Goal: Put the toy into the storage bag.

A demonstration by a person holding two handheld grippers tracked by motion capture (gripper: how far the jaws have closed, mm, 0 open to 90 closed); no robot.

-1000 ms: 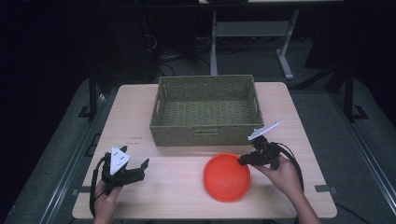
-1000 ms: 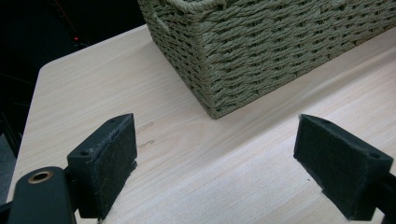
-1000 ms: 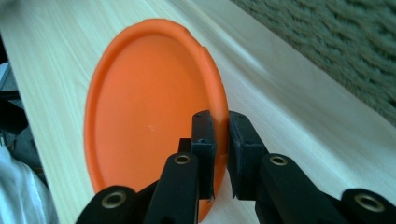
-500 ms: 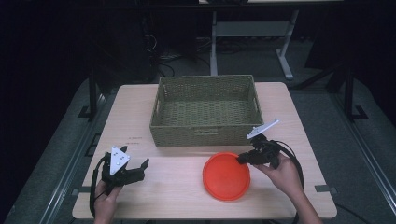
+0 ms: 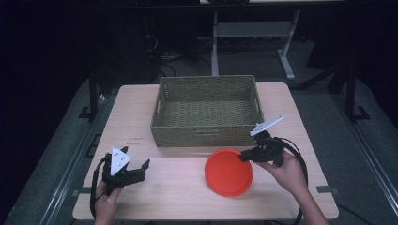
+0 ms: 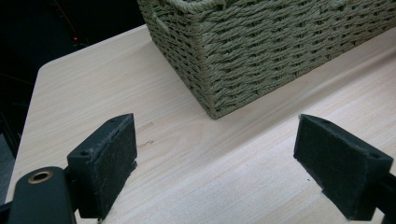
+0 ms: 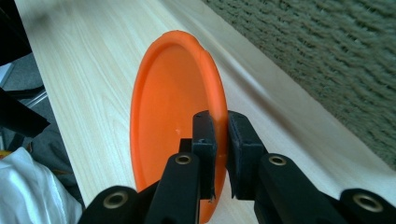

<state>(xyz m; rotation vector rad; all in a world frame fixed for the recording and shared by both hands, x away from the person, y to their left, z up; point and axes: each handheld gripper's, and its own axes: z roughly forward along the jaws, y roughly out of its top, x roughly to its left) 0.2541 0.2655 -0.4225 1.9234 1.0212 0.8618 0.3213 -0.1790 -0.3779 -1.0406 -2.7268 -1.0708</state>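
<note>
Pale wood forms the table (image 5: 187,187), and on it, toward the far edge, sits a woven wicker basket (image 5: 206,110), empty inside. Just in front of the basket's near right corner is an orange plastic plate (image 5: 228,172). The right gripper (image 5: 246,156) pinches the plate's rim between its closed jaws; in the right gripper view the plate (image 7: 175,116) stands edge-on, its rim clamped between the pads (image 7: 205,140). Well left of the basket's near left corner, the left gripper (image 5: 141,168) rests low over bare table with jaws wide apart and nothing between them.

The hold is a thin bite on a smooth rim, so the plate could probably pivot or slip out. Its edge might also catch the basket's near wall if it is carried over too low.
</note>
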